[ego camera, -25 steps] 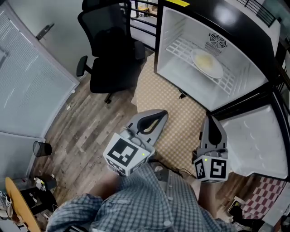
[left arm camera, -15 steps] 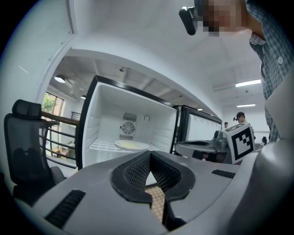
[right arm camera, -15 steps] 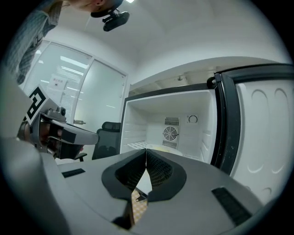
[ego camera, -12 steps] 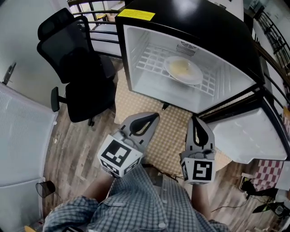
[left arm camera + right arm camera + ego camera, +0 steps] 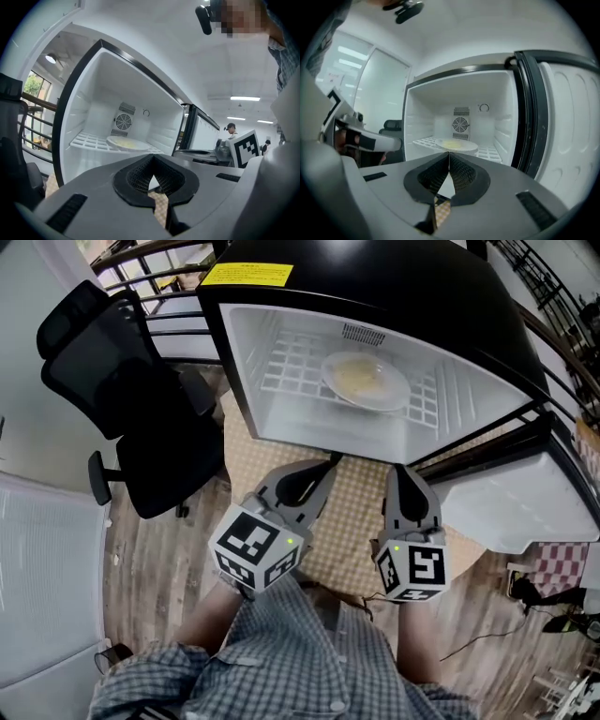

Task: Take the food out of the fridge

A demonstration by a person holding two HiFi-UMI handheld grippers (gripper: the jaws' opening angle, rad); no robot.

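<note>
Two grippers, both empty: left gripper and right gripper each have their fingers pressed fully together, nothing btwn them. Step in hand is the approach. The fridge has its door swung open already and the food isn't touched yet, so the task is at its start.

Plate w/ pale yellow food sits on the white wire shelf inside the fridge. It's ahead of both sets of fingers and well apart from them, a bit above the tips in the gripper views. It lies slightly left of where the left fingers point and nearly dead ahead of the right fingers. What the food is I can't make out; poss. something flat like an omelette, too washed out to say.

Next move, as I judge it: fingers must open before reaching in, then go fwd to the plate rim. A shallow plate prob. wants one gripper each side, kept level so the food doesn't slide.
</note>
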